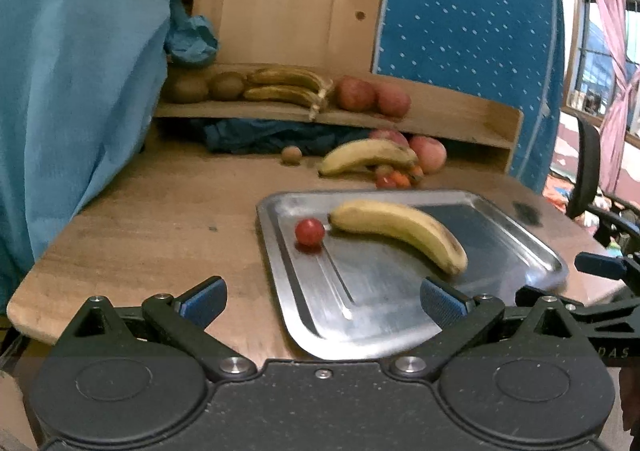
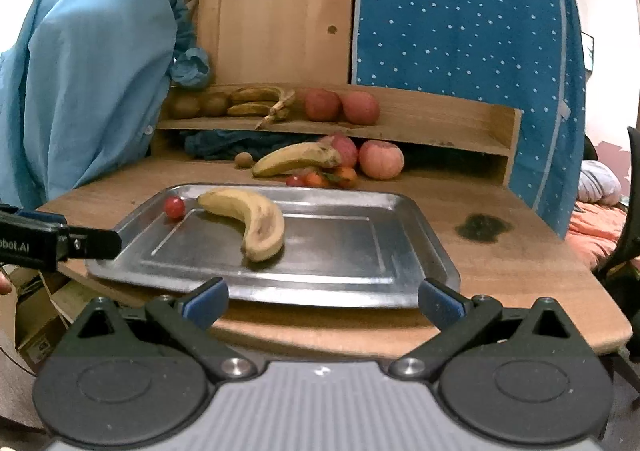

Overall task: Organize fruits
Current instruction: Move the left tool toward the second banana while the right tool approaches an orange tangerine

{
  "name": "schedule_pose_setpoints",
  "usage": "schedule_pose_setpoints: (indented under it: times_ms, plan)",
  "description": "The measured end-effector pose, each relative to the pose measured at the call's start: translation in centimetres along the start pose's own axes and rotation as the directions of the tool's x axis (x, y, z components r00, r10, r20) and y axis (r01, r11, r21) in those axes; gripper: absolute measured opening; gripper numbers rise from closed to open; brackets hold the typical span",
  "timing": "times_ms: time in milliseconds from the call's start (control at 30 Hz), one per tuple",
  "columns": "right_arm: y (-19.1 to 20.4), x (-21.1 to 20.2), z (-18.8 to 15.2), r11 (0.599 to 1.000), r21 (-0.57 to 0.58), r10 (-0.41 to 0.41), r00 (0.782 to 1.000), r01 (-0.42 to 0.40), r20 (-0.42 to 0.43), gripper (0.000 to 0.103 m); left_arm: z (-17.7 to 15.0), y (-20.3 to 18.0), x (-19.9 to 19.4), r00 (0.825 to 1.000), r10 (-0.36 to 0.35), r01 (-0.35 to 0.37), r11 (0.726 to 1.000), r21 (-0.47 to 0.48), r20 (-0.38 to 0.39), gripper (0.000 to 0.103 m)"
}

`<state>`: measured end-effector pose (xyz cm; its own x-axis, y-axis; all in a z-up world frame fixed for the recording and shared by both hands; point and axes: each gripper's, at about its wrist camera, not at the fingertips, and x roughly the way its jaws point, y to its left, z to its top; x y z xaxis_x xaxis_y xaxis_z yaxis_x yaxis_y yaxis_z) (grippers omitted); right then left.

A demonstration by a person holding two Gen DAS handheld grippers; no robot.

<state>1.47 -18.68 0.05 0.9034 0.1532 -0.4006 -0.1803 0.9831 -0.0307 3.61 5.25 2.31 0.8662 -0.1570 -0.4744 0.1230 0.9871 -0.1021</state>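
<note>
Banana [image 2: 250, 223] and cherry tomato [image 2: 174, 207] lie on steel tray [image 2: 360, 271] on wooden table [image 2: 520, 271], tomato just beside banana's stem end at tray's far left corner. Behind tray, loose pile on table: second banana [image 2: 296, 159], apples [image 2: 380, 159], small tomatoes [image 2: 320, 179], one kiwi [image 2: 243, 159]; shelf [image 2: 440, 123] above carries kiwis [image 2: 200, 105], dark bananas [image 2: 256, 101], two apples [image 2: 340, 106]. Left gripper [image 1: 322, 297] and right gripper [image 2: 322, 297] both spread wide, empty, hovering at tray's near edge.
</note>
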Motion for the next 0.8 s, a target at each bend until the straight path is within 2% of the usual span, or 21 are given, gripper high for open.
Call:
schedule_pose_setpoints:
  times_ms: [167, 533, 800]
  plan:
    - [-0.5, 2.3, 1.9, 1.0, -0.031, 0.006, 1.0, -0.006, 0.011, 0.103, 2.6, 1.0, 2.5, 1.0, 0.026, -0.026, 1.0, -0.004, 0.002, 0.102]
    - [-1.5, 8.2, 6.5, 0.992, -0.12, 0.034, 0.999, -0.034, 0.004, 0.103, 8.7, 2.0, 8.8, 0.999, 0.046, -0.046, 0.997, 0.062, 0.007, 0.102]
    - [-2.2, 13.6, 9.0, 0.988, -0.129, 0.072, 0.996, -0.08, -0.061, 0.103, 12.3, 1.4, 14.9, 1.0, -0.001, 0.005, 0.981, 0.196, -0.023, 0.102]
